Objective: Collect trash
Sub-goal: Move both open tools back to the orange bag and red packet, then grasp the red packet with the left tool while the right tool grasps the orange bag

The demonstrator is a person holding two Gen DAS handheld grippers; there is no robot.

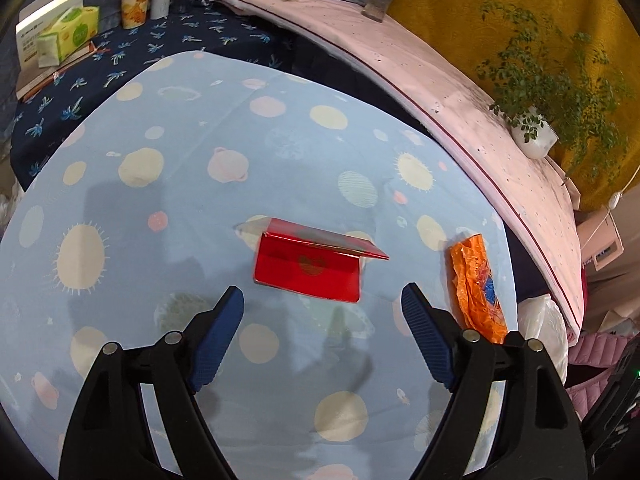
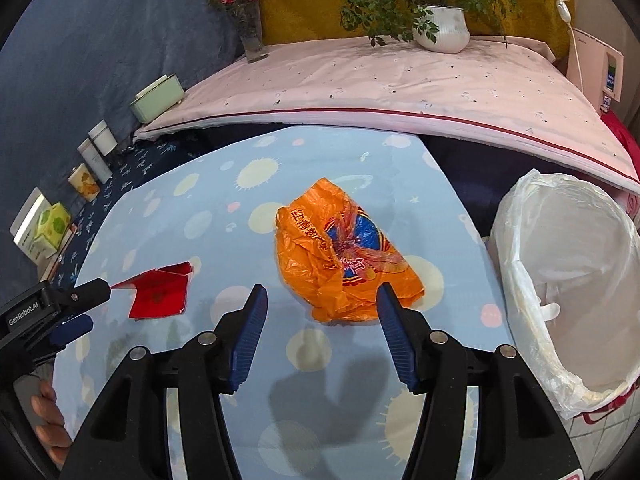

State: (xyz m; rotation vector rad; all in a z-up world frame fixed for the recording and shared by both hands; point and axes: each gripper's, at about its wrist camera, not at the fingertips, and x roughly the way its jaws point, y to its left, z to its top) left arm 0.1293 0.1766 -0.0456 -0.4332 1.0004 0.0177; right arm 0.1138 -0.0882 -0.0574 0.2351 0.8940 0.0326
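Our left gripper (image 1: 322, 296) gapes wide just short of the folded red card (image 1: 308, 270), which sits centre frame on the dotted blue cloth (image 1: 160, 208), its fold running left to right across the jaws. Our right gripper (image 2: 322, 294), equally wide apart, hangs before the crumpled orange plastic bag (image 2: 340, 256); the lined bin (image 2: 576, 280) waits at right.

My left cam looks down close over the red card (image 1: 308, 266); my right cam sits close over the orange bag (image 2: 344, 260). Both catch card, bag and spotted cloth (image 1: 168, 208).
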